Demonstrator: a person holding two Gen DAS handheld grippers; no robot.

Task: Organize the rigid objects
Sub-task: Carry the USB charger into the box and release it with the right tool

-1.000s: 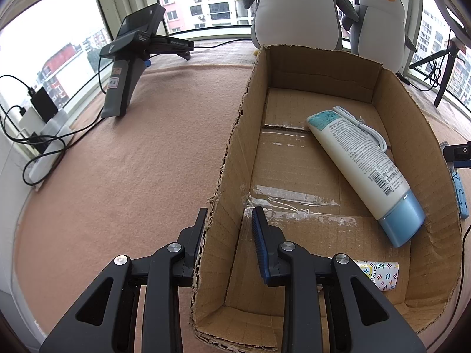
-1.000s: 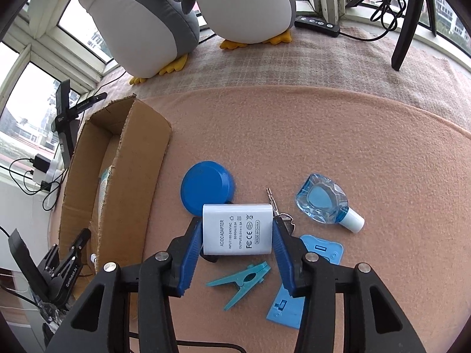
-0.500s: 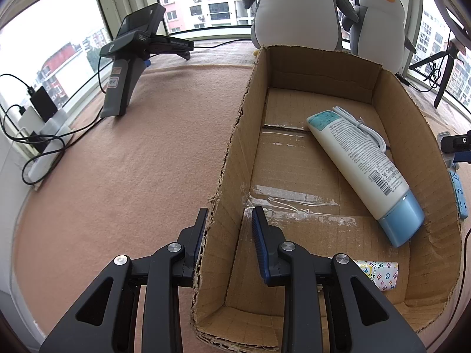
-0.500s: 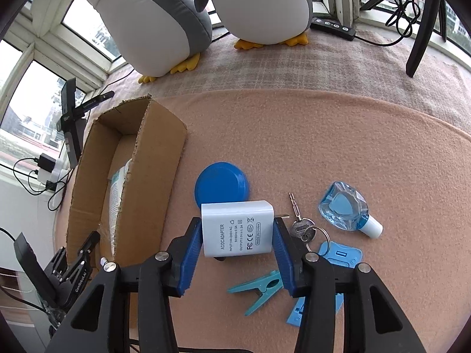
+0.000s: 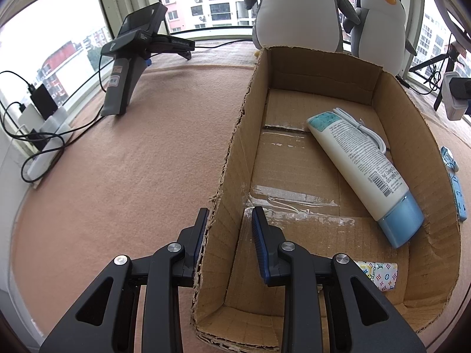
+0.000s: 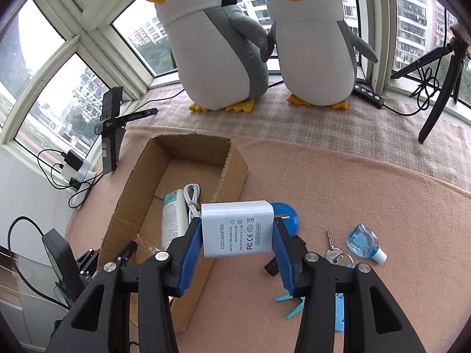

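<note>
Peach-coloured felt (image 6: 338,182) covers the surface you are working on, with wide bare room to the right of and beyond the cardboard box (image 5: 391,100); two plush penguins (image 6: 217,47) stand at the far edge by the windows. Your left gripper (image 5: 228,223) is clamped on the box's ragged left wall near its near corner, one finger outside and one inside, and the torn edge runs away from it toward the far end. Inside the box a white tube with a blue cap (image 5: 362,164) lies diagonally, barcode and small print facing up but too fine to read, with a white cable (image 5: 365,128) just behind it and a small patterned item (image 5: 379,270) at the near end; the left half of the floor is bare. Your right gripper (image 6: 238,229) holds the white adapter (image 6: 237,226) by its two sides, above the box's right wall; its label reads "AC/DC ADAPTER" and "MADE IN CHINA". On the felt to the right lie a blue lid (image 6: 288,214), a blue bottle (image 6: 363,241), keys (image 6: 334,253) and a teal clothespin (image 6: 290,306).
</note>
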